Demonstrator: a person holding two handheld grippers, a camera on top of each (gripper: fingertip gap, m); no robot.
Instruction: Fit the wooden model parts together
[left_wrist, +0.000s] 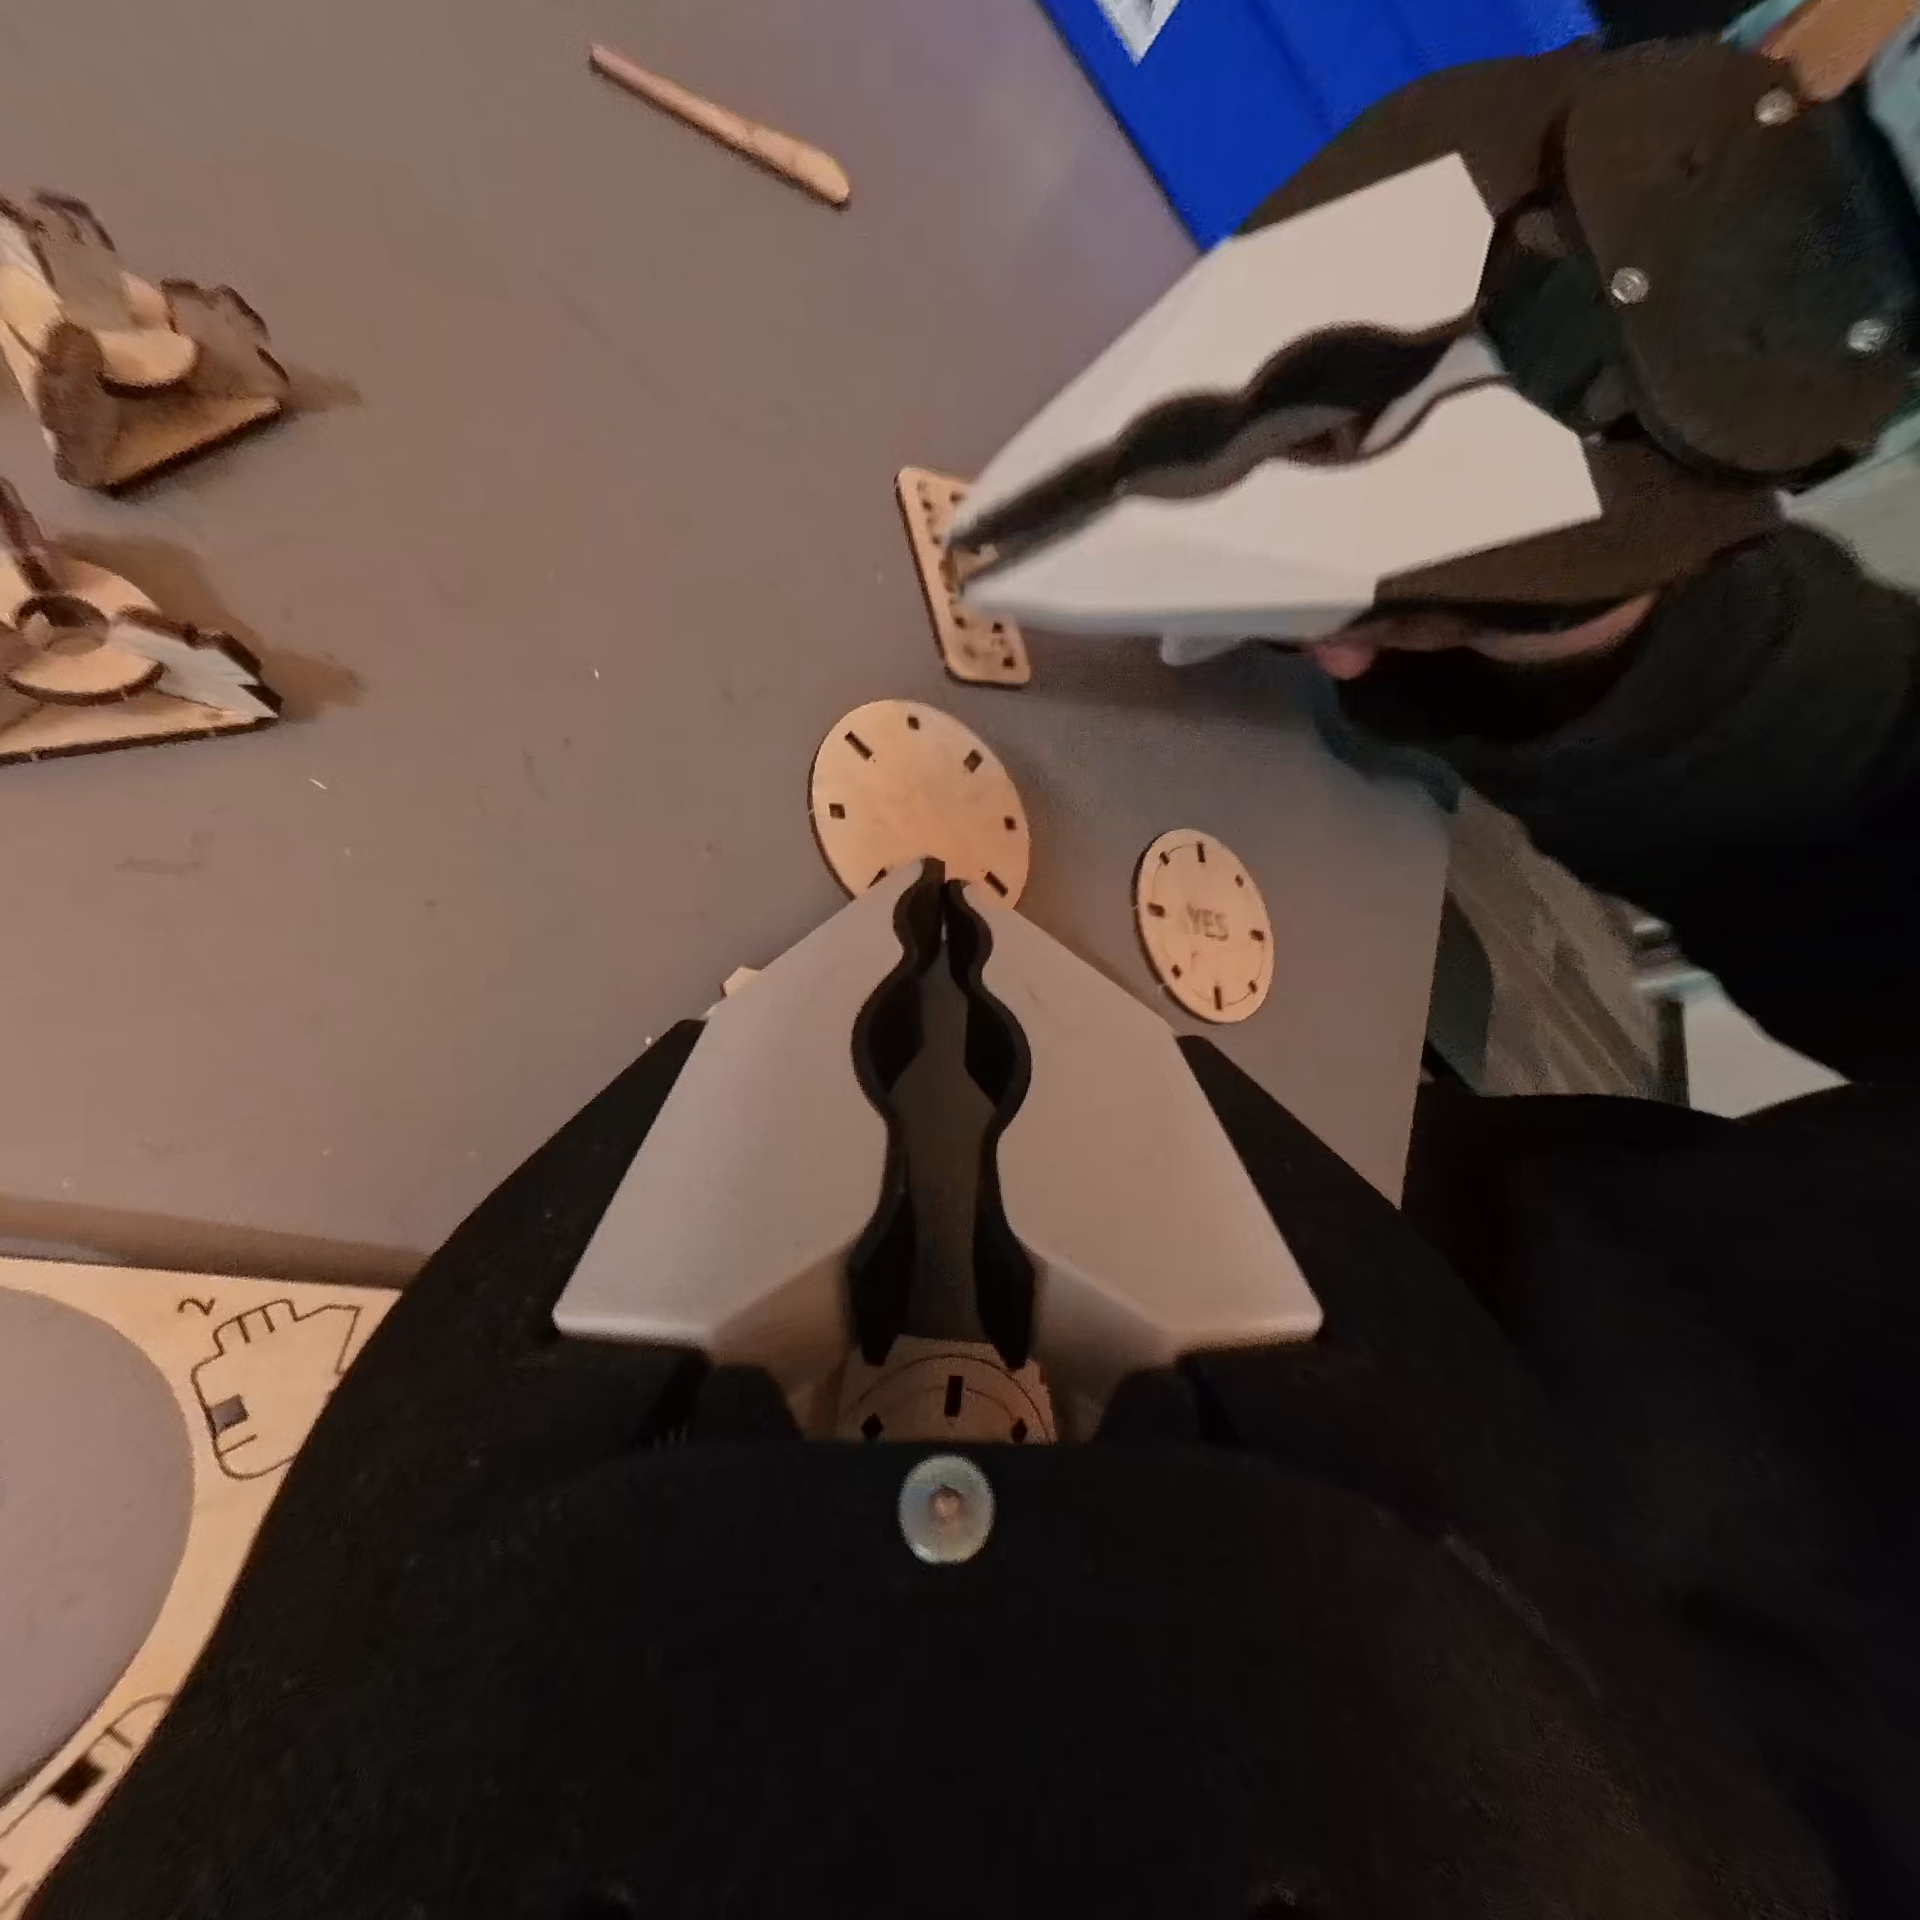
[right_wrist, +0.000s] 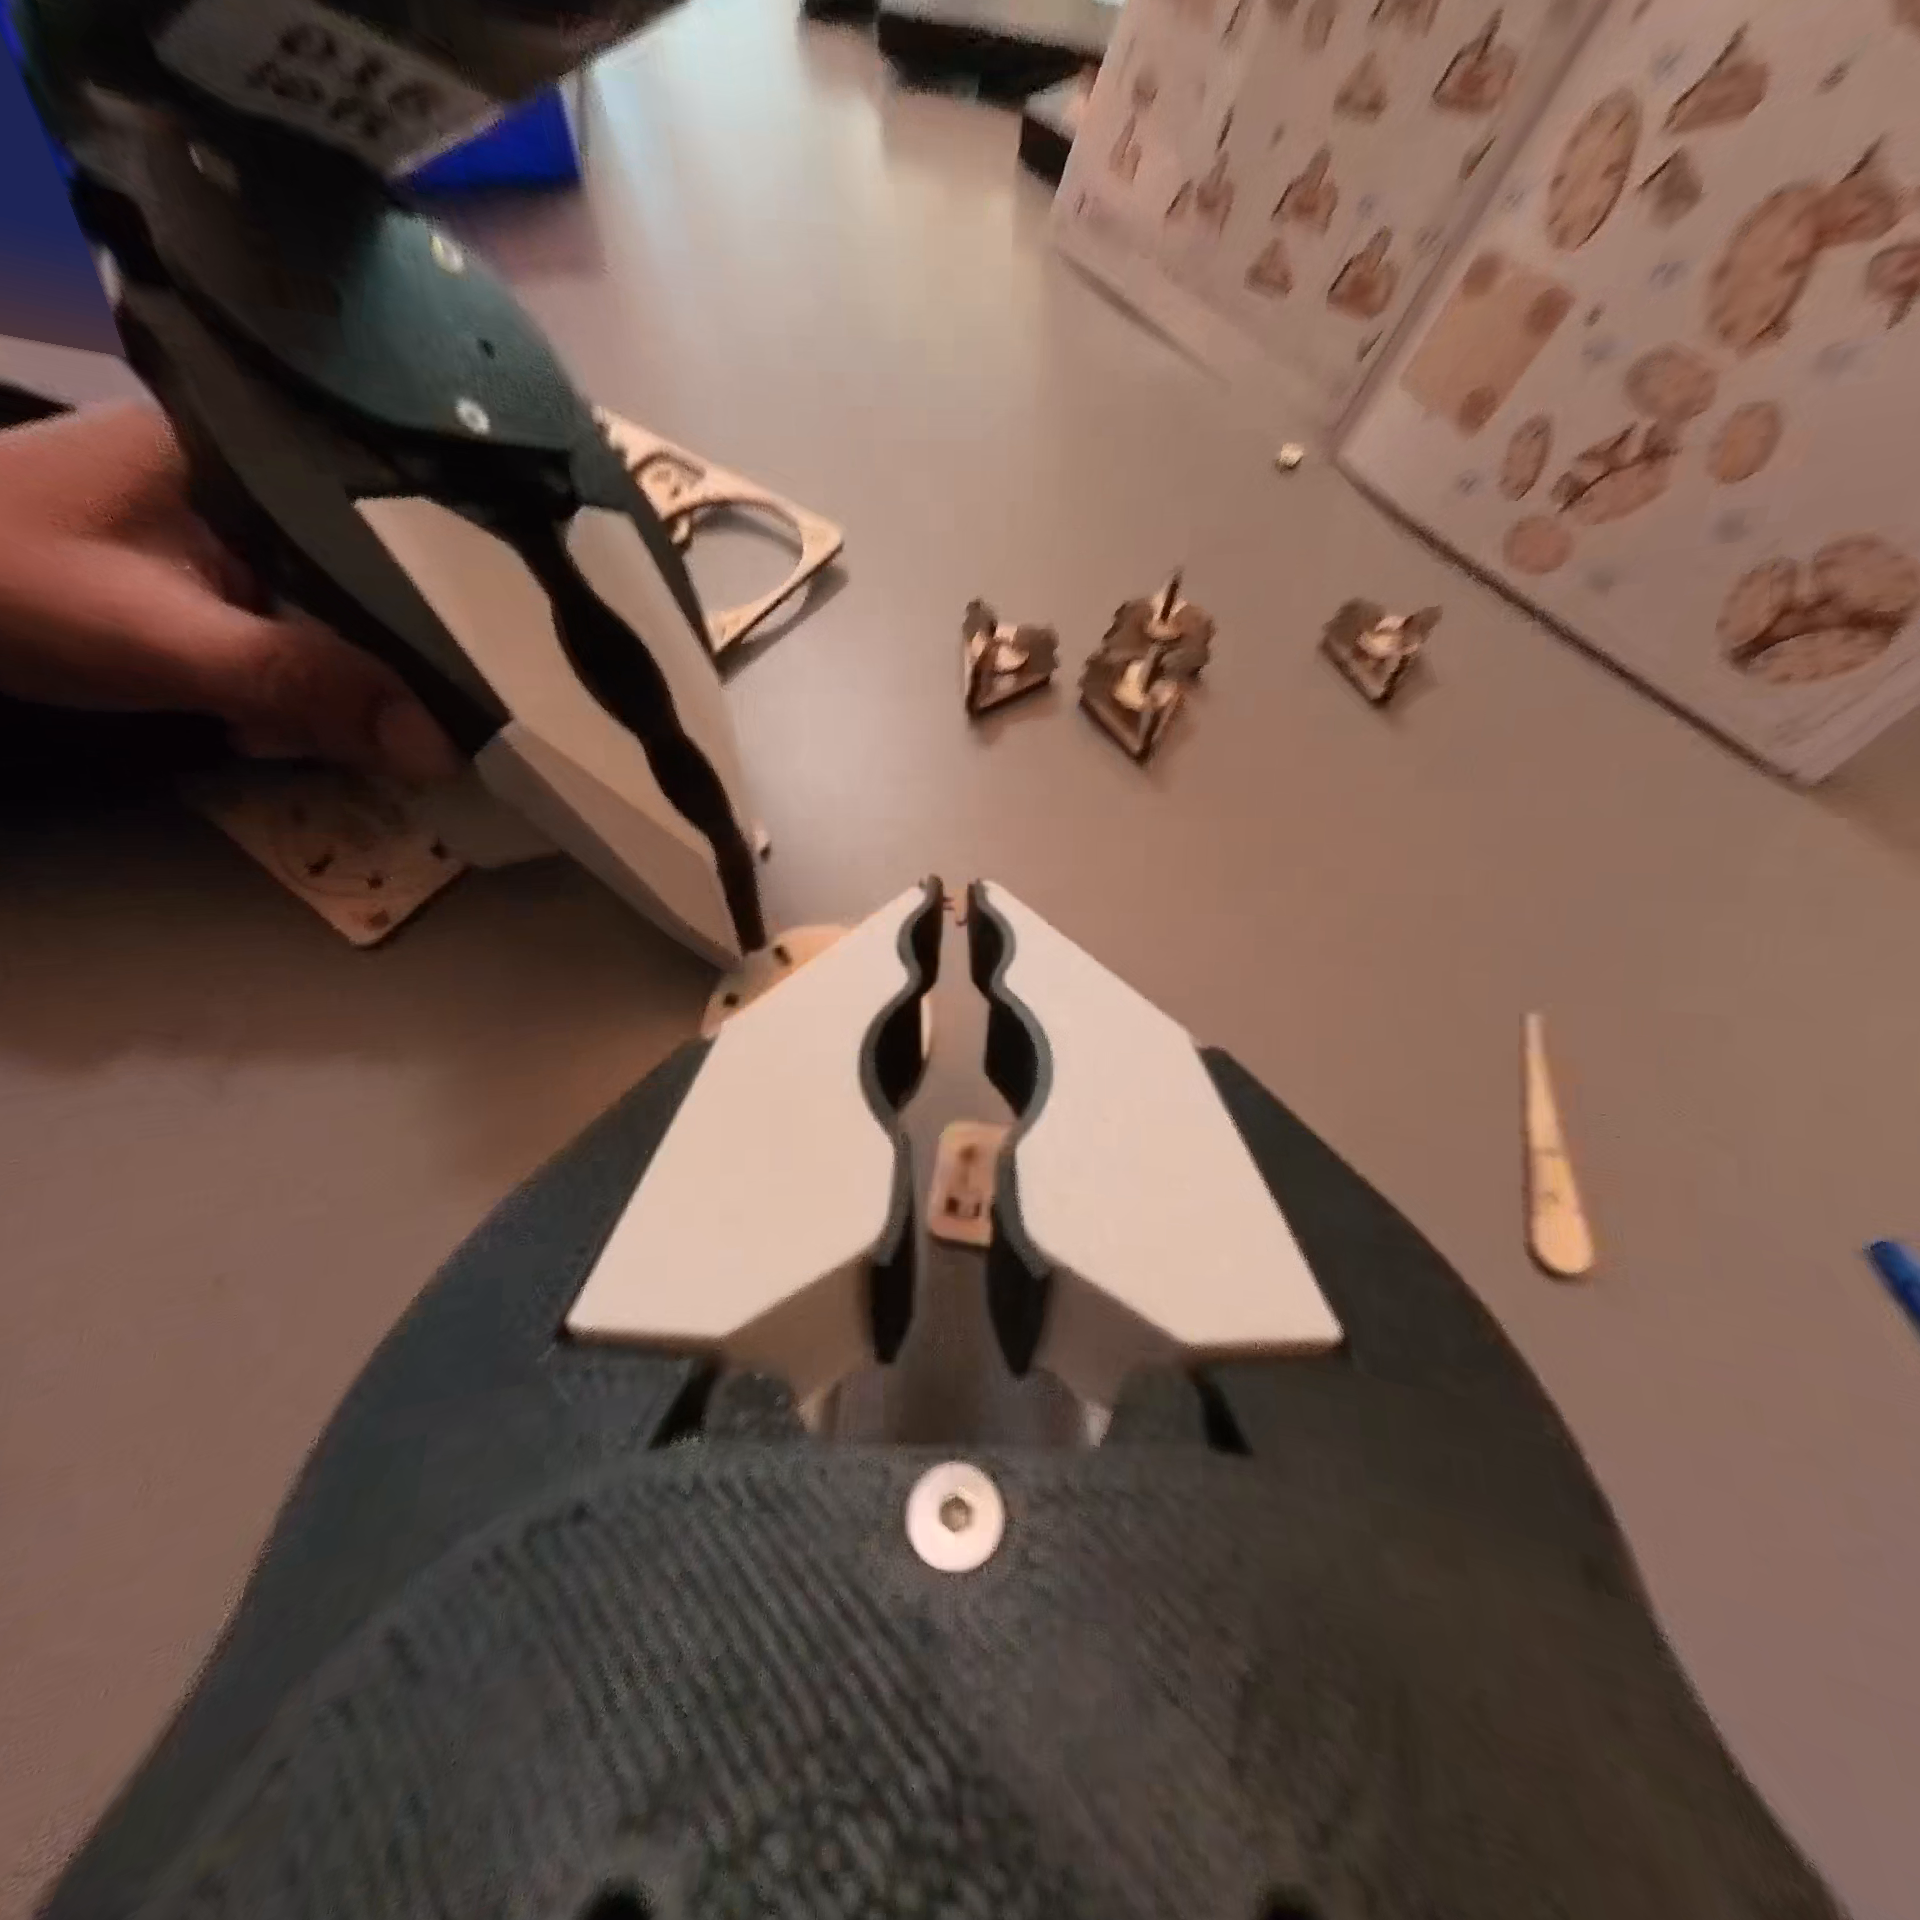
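My left gripper (left_wrist: 940, 885) is shut with nothing between its pads. Its tips rest on the near edge of a round slotted wooden disc (left_wrist: 914, 795) on the grey table (left_wrist: 571, 623). The right wrist view shows the same contact between the left gripper (right_wrist: 750, 930) and the disc (right_wrist: 795, 951). A smaller disc with writing (left_wrist: 1203, 925) lies to its right. My right gripper (right_wrist: 951, 902) is nearly closed, with a tiny tan wooden piece (right_wrist: 948, 906) pinched at the tips. It hovers over a small rectangular wooden plate (right_wrist: 966, 1184), which also shows in the left wrist view (left_wrist: 961, 623).
A wooden stick (left_wrist: 722, 125), two small wooden models (left_wrist: 135, 353) (left_wrist: 104, 665) and a cut-out sheet (left_wrist: 270, 1351) lie around. The table edge (left_wrist: 1423, 935) is close on the right. Printed sheets (right_wrist: 1558, 364), three models (right_wrist: 1138, 665) and a square plate (right_wrist: 343, 852) show too.
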